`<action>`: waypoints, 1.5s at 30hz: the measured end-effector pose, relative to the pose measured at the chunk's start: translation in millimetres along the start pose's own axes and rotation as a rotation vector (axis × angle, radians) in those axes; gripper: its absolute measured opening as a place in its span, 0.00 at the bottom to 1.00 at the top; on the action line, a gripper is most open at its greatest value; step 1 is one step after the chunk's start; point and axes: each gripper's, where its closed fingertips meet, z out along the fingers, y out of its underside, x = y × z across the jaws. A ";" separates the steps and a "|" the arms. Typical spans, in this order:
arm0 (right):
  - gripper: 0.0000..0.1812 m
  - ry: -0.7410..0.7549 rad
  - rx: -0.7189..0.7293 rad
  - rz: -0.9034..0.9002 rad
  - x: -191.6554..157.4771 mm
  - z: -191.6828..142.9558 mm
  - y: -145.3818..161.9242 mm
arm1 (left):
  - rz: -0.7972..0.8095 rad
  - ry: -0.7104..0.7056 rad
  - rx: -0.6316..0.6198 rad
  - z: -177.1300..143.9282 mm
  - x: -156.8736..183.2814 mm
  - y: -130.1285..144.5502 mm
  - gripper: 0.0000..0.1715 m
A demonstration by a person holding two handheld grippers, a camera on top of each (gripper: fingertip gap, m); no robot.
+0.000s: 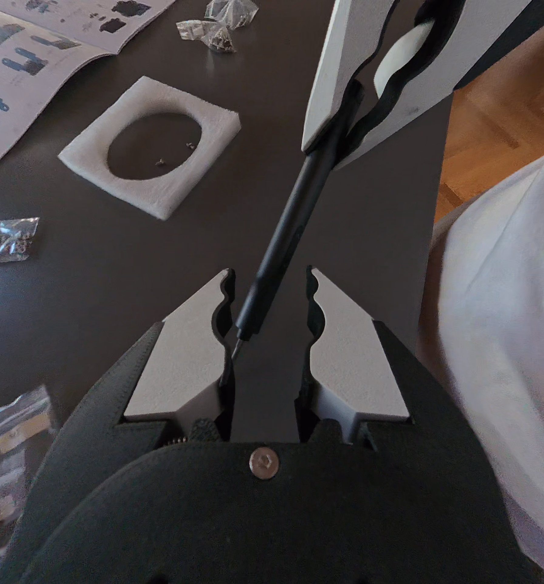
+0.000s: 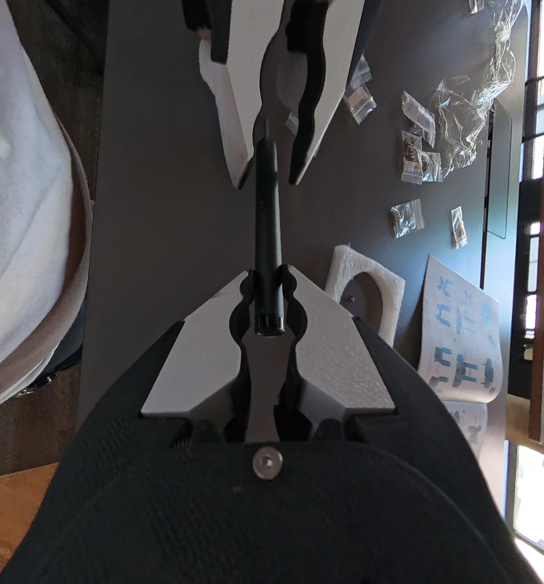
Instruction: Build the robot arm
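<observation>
My right gripper [image 2: 267,270] is shut on the handle end of a slim black screwdriver [image 2: 266,221]. In the left wrist view that gripper [image 1: 327,155] comes in from the upper right and the screwdriver [image 1: 289,227] slants down toward me. My left gripper [image 1: 270,271] is open and holds nothing. The screwdriver's metal tip sits between its fingers, close against the inner pad of the left-hand finger; I cannot tell if they touch. The right wrist view shows the left gripper [image 2: 268,185] open around the tip.
Both grippers hover over a dark table [image 1: 75,300]. A white foam square [image 1: 217,123] with an oval hole rings two small screws [image 1: 161,162]. A printed booklet [image 1: 43,63] and small plastic bags [image 1: 220,28] lie beyond. A person's white garment [image 1: 501,316] is at right. Across from one pair of fingers to the other is roughly 7 centimeters.
</observation>
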 end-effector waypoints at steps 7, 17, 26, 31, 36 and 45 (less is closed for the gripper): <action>0.09 -0.074 0.041 -0.146 3.1 -42.1 49.4 | 0.059 -0.049 -0.127 64.6 20.3 -18.6 0.19; 0.09 -0.229 0.166 -0.123 20.6 -54.3 74.6 | 0.101 -0.080 -0.173 108.2 24.7 -58.1 0.07; 0.34 -0.246 0.821 0.573 86.9 -99.7 72.9 | -0.251 -0.024 0.132 93.6 8.3 -103.7 0.06; 0.40 -0.559 0.916 0.683 69.6 -89.0 64.1 | -0.291 0.160 0.244 87.1 28.1 -136.8 0.06; 0.10 -0.759 0.929 0.481 44.0 -94.3 40.2 | -0.306 0.349 0.234 90.8 51.1 -151.2 0.06; 0.09 -0.653 0.932 0.570 53.3 -81.1 37.4 | -0.453 0.310 0.261 76.1 39.1 -126.9 0.09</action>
